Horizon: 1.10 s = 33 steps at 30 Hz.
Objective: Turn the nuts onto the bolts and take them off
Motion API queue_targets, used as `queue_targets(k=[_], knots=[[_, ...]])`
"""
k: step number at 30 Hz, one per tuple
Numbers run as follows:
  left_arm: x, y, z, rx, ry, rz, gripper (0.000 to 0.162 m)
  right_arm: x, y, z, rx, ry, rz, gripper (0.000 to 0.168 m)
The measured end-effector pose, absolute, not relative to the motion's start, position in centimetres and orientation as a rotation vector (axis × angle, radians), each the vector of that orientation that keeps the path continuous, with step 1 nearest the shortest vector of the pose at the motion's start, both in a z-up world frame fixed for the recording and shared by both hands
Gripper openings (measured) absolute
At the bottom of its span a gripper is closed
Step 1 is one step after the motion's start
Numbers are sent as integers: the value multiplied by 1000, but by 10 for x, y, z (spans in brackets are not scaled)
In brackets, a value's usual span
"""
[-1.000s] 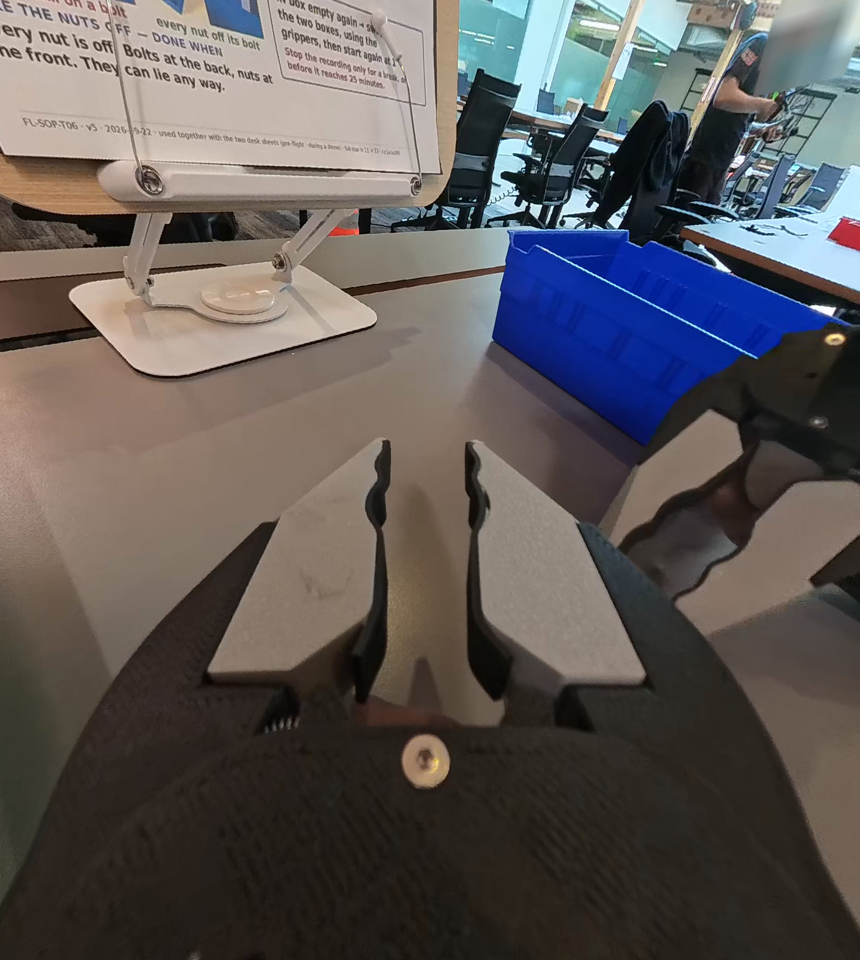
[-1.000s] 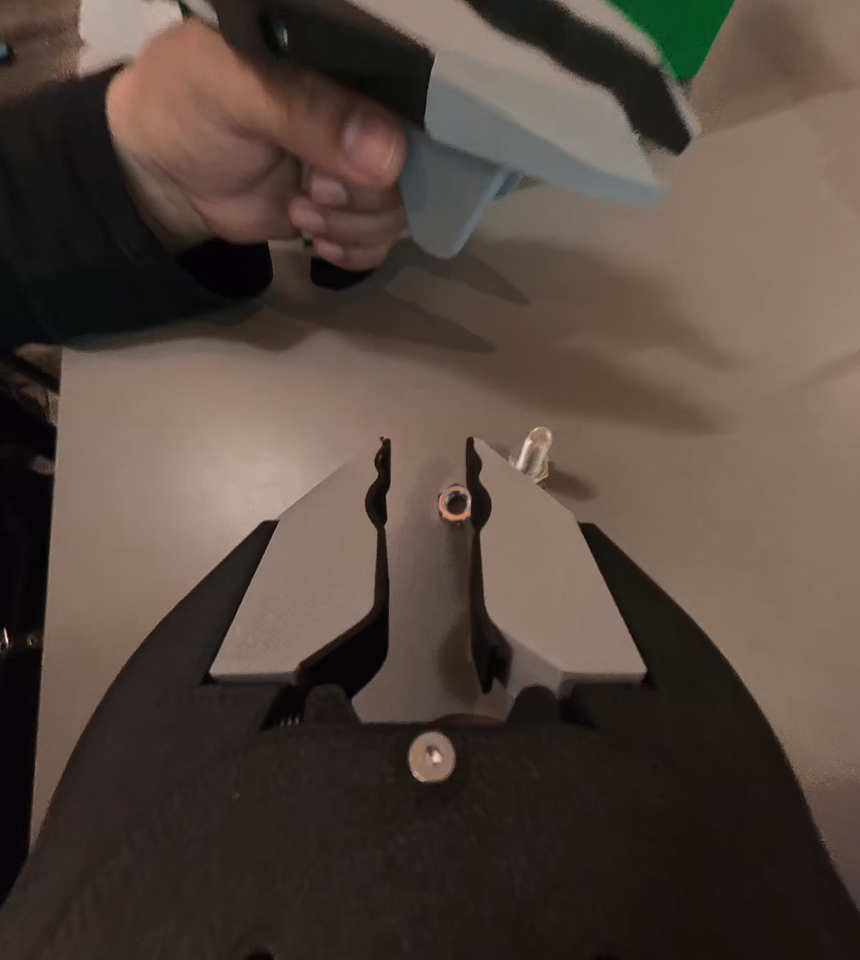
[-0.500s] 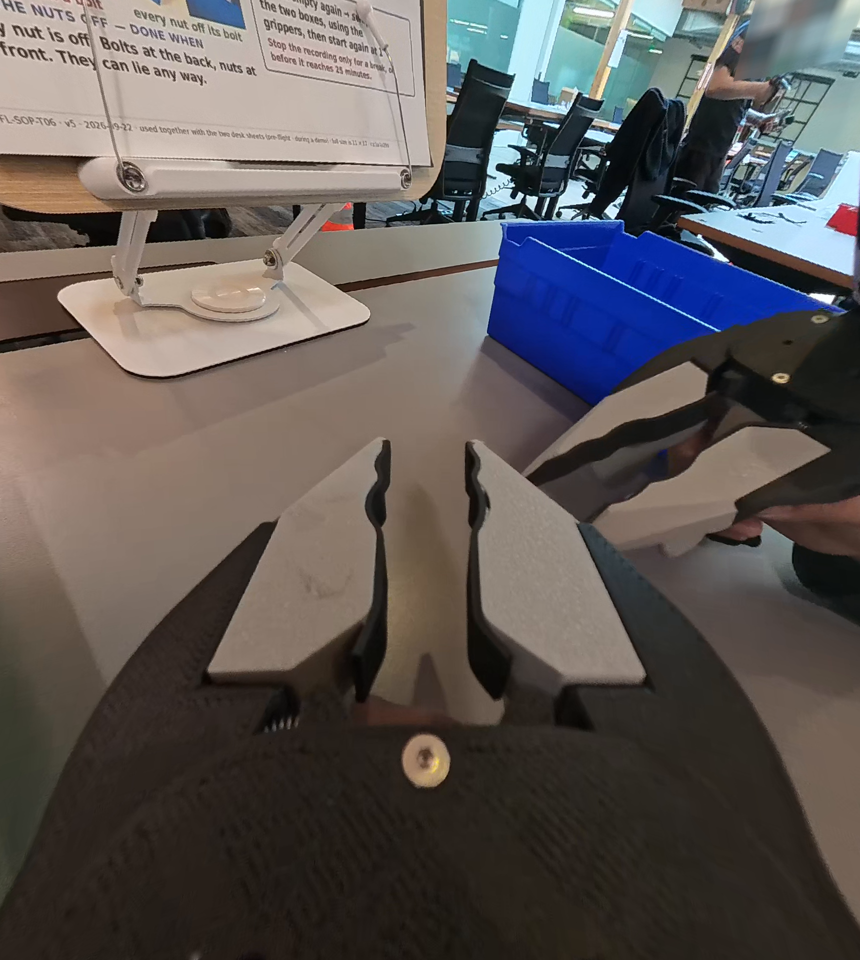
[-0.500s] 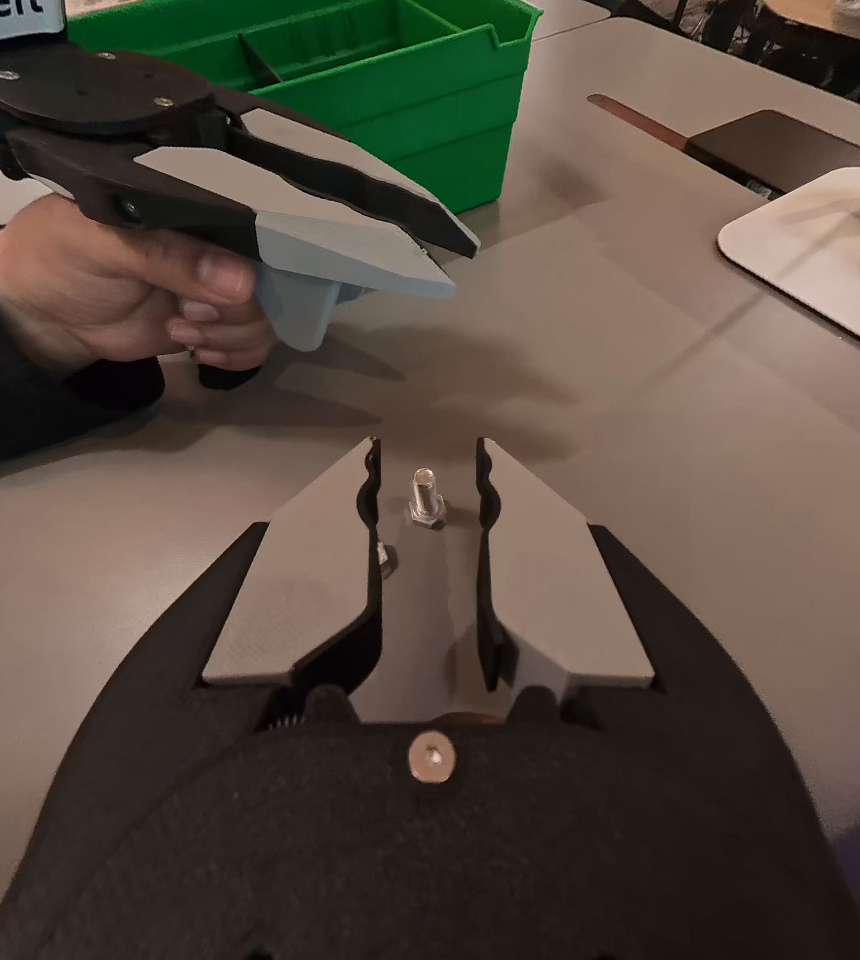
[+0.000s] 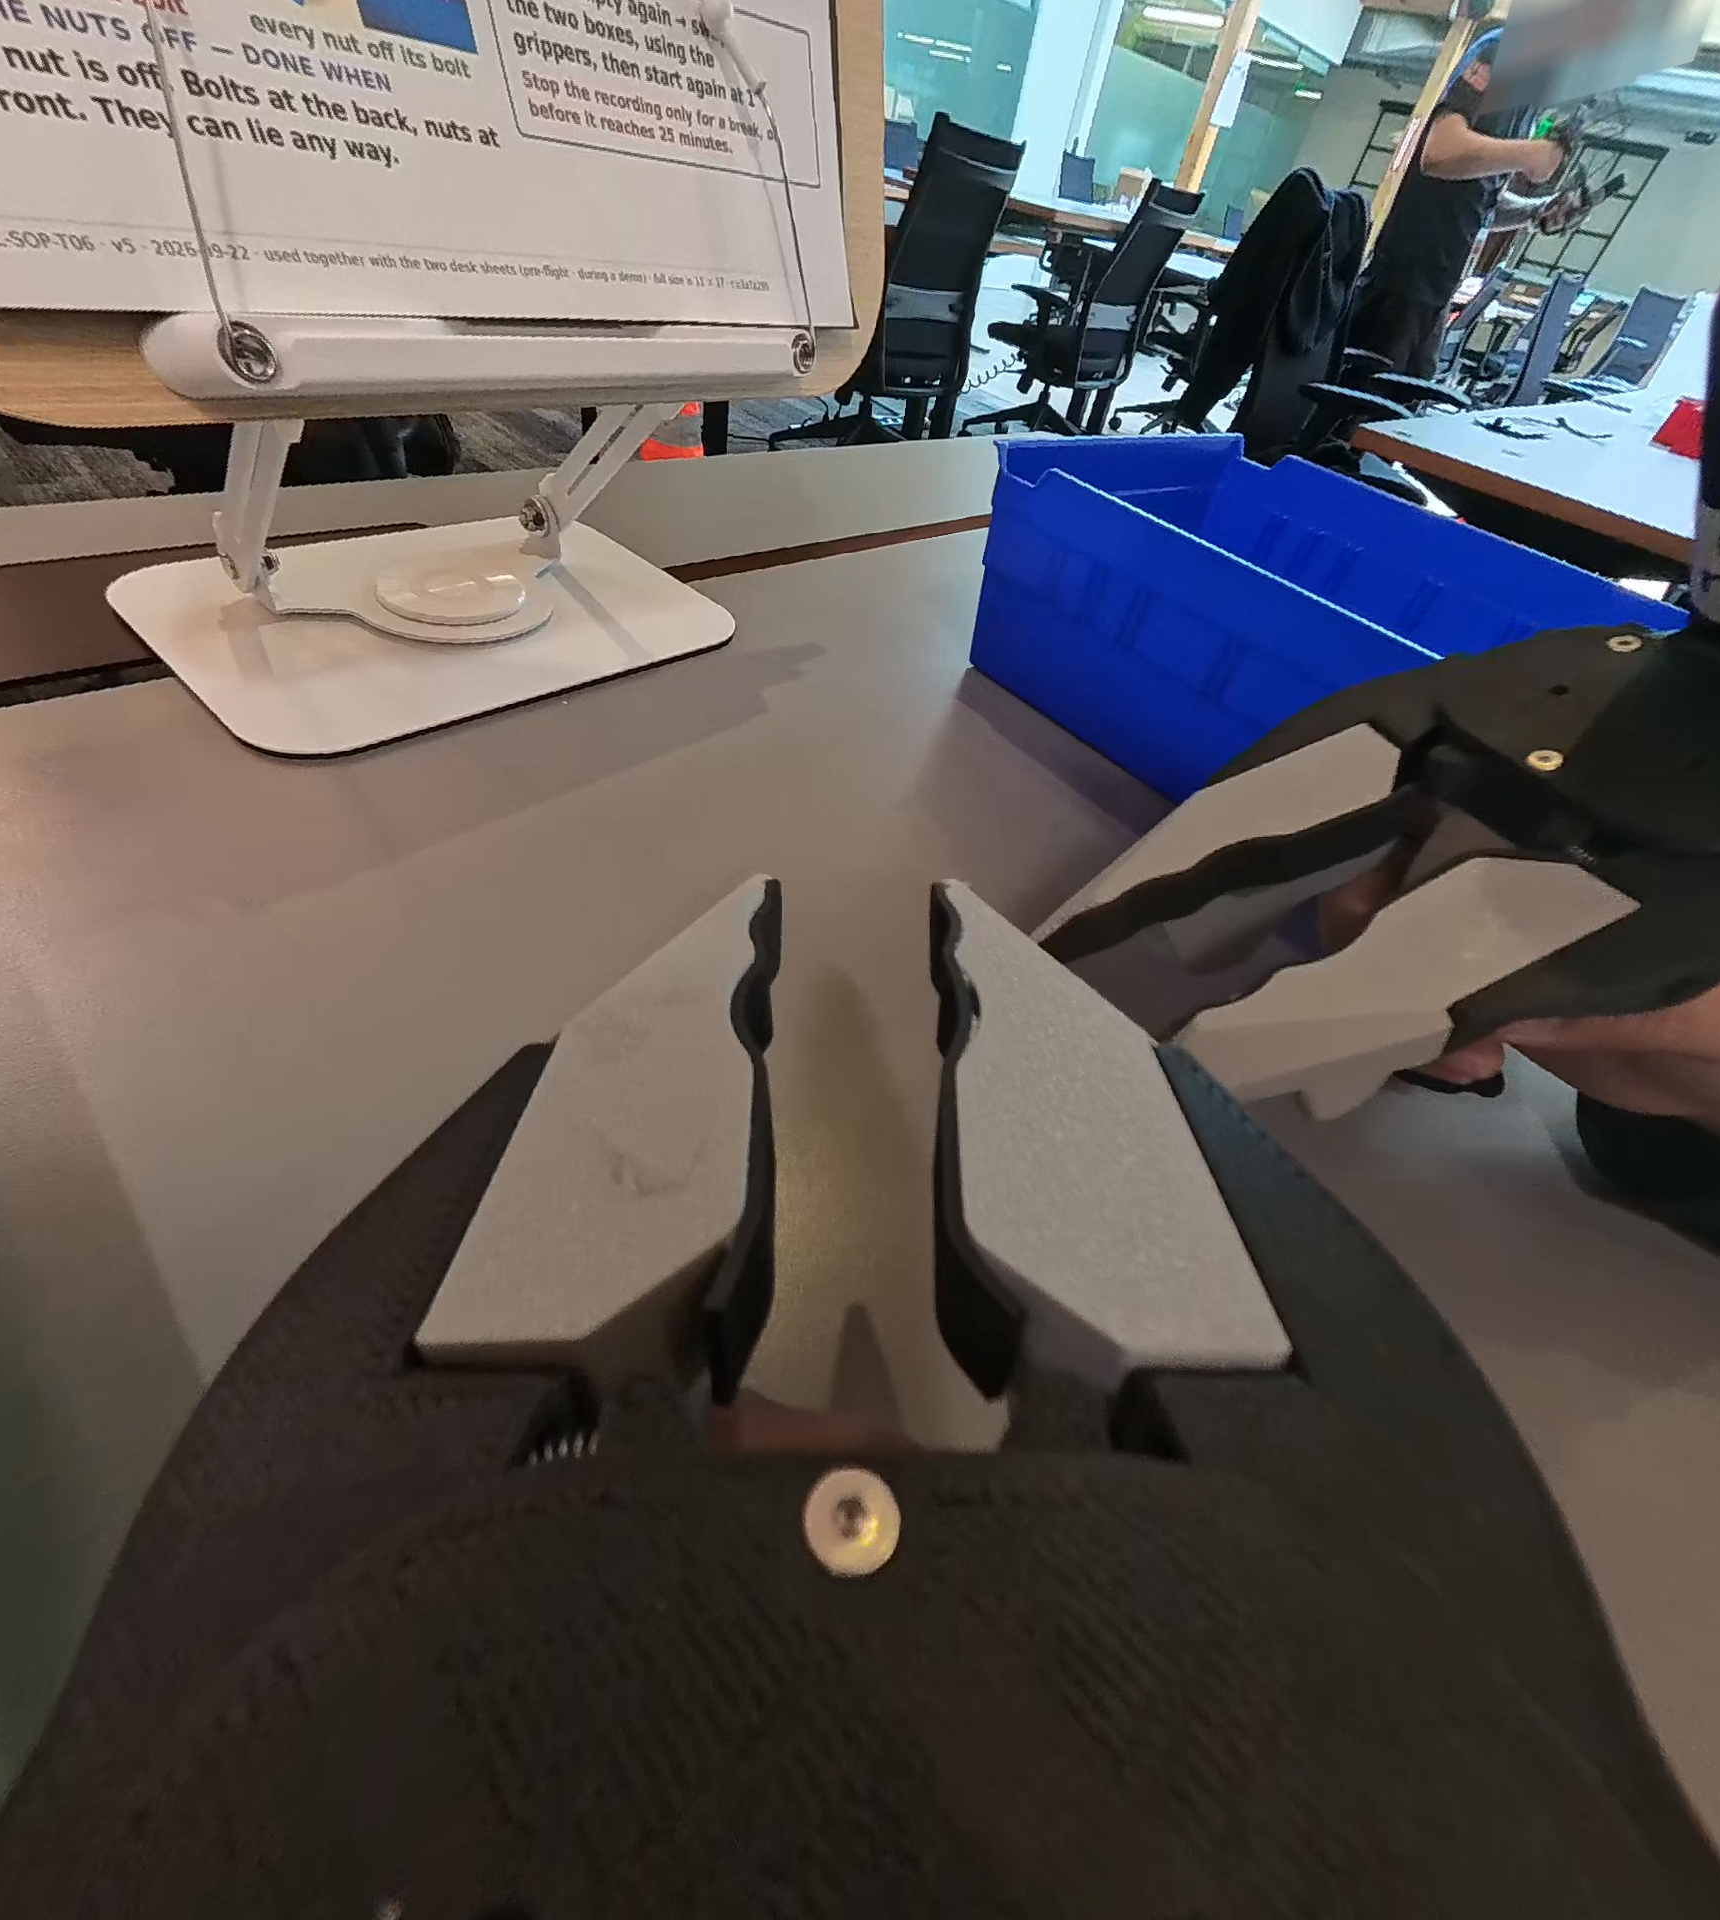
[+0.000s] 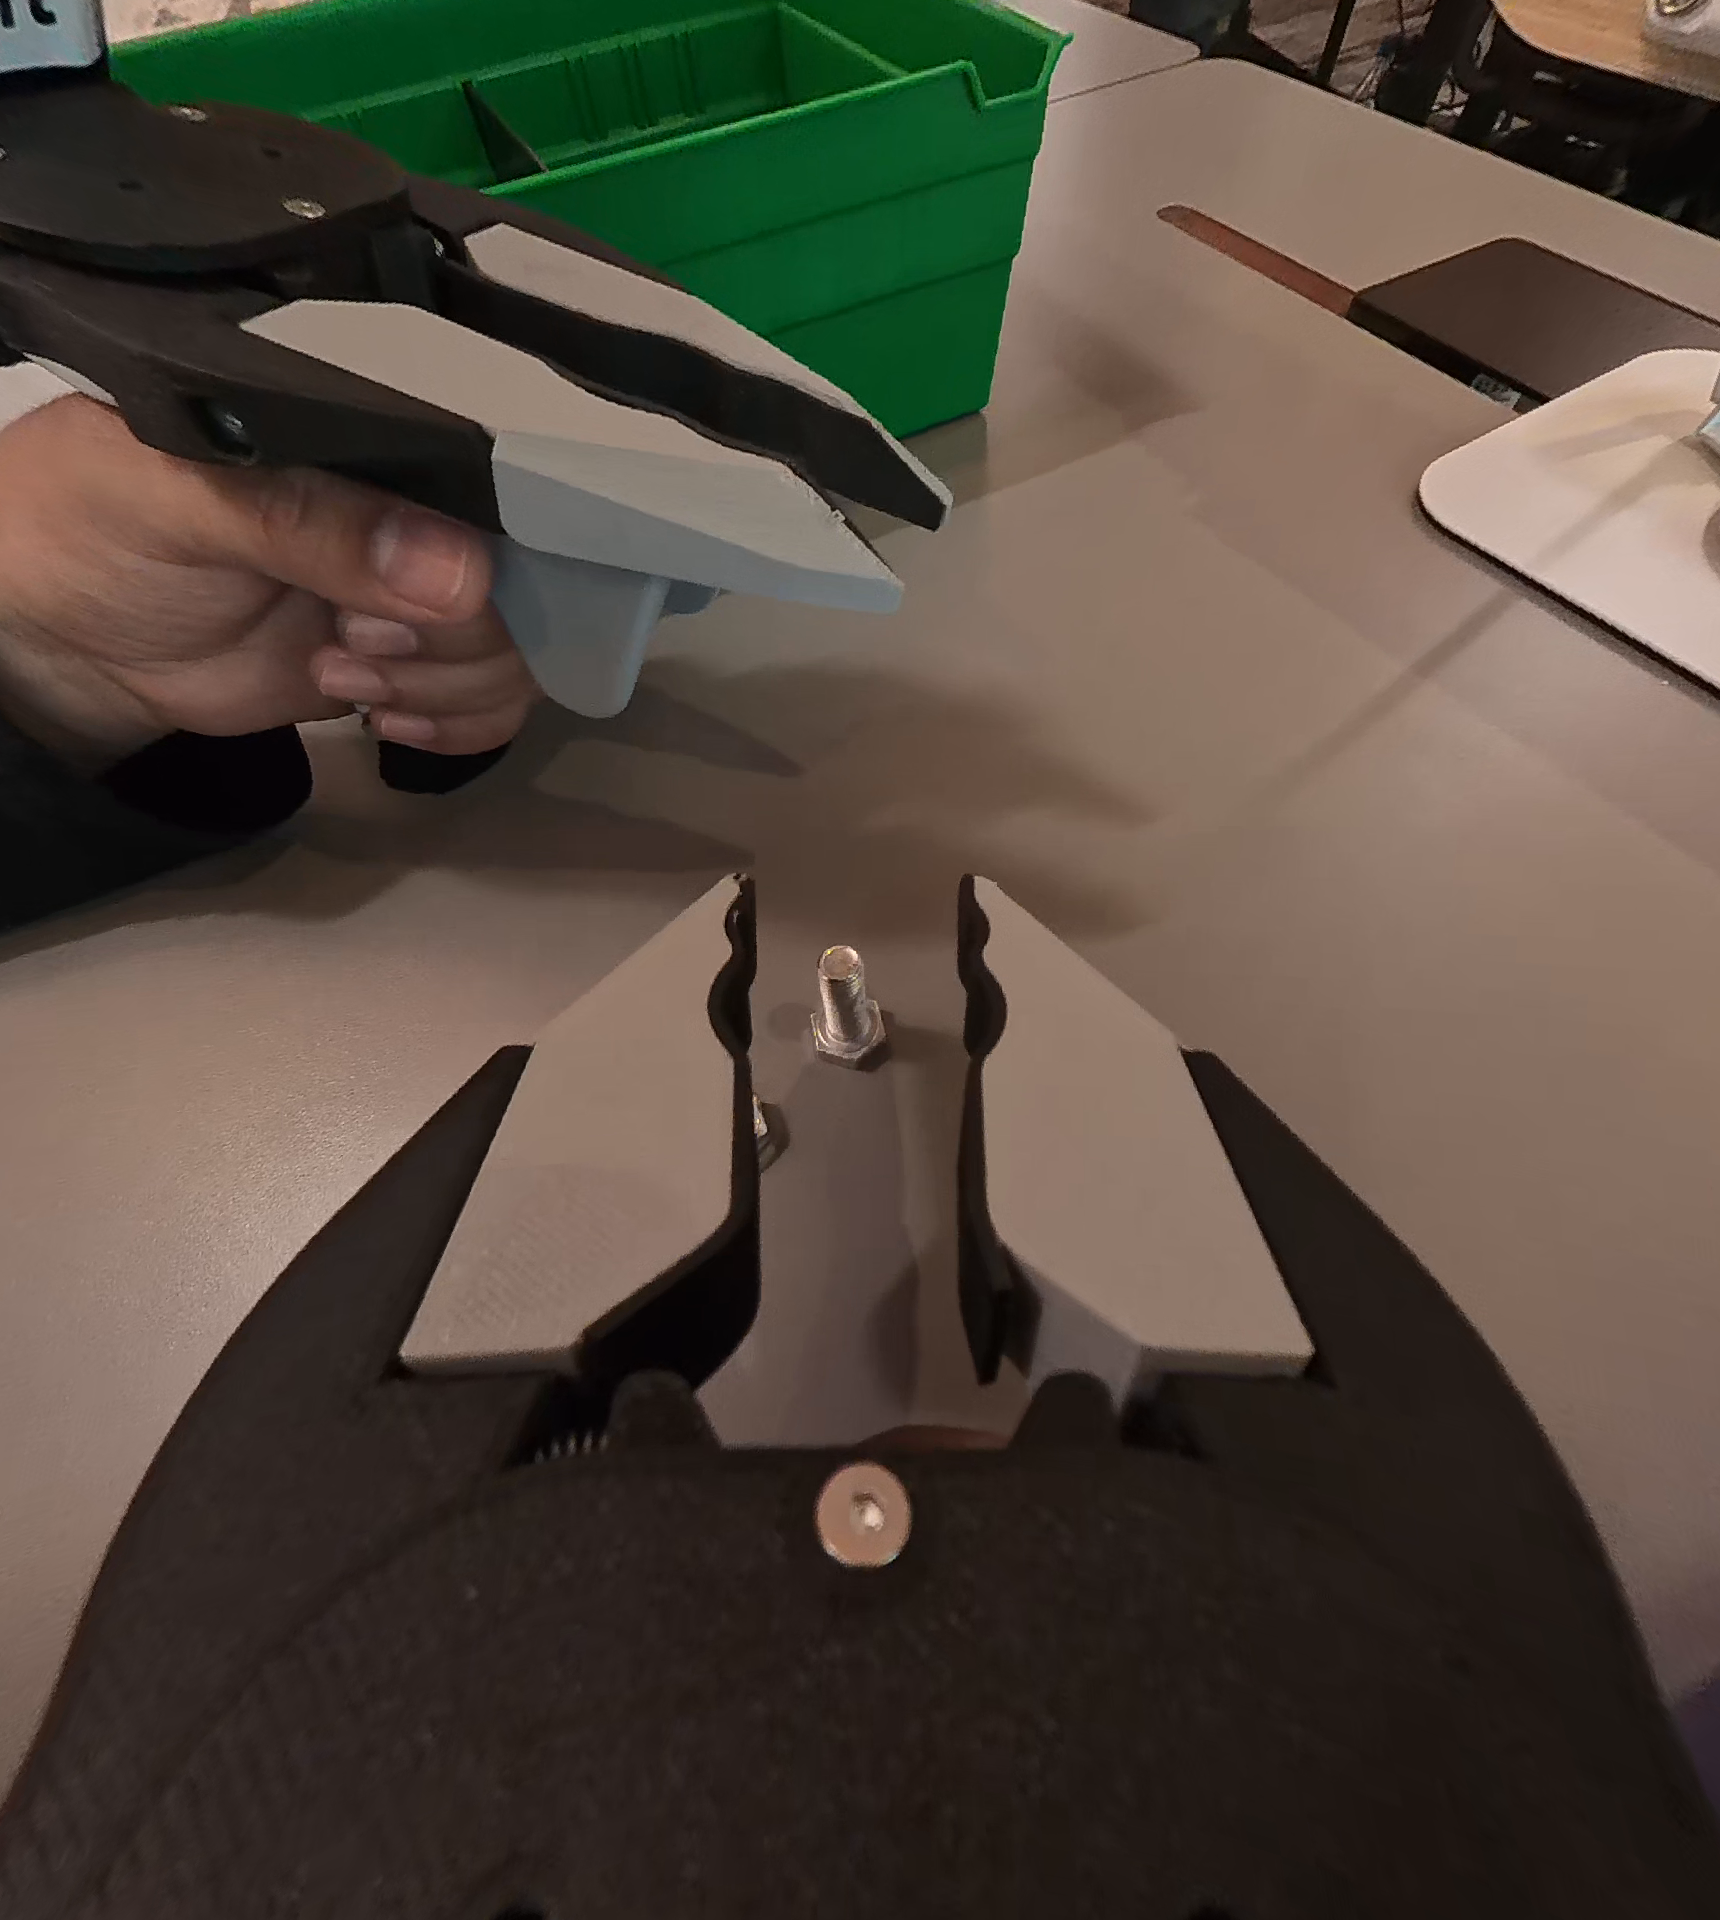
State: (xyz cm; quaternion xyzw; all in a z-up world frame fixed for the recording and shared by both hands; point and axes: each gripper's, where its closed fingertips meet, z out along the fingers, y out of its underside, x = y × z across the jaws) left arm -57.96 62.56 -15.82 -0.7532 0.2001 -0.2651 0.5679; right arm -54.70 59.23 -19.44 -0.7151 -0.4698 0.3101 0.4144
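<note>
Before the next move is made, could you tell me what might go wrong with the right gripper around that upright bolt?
The bolt stands on its head between the open fingers of the right gripper; an off-centre close could tip it. A small metal piece, probably a nut, lies mostly hidden under the inner finger and could be knocked away. The left gripper hovers close ahead, so a forward push might clash with it.

Silver bolt (image 6: 843, 1006) upright on head

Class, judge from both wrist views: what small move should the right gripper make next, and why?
Probably ease the right gripper forward and close on the upright silver hex bolt: its jaws are open, the bolt stands head-down between them, ungripped, and the left gripper is open and empty.
</note>
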Motion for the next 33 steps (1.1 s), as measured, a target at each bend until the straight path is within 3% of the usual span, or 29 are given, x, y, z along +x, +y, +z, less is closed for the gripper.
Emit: queue_targets(k=[33], knots=[[-579, 627, -162, -1777, 481, -598, 26, -549, 592, -202, -1806, -1201, 778, 42]])
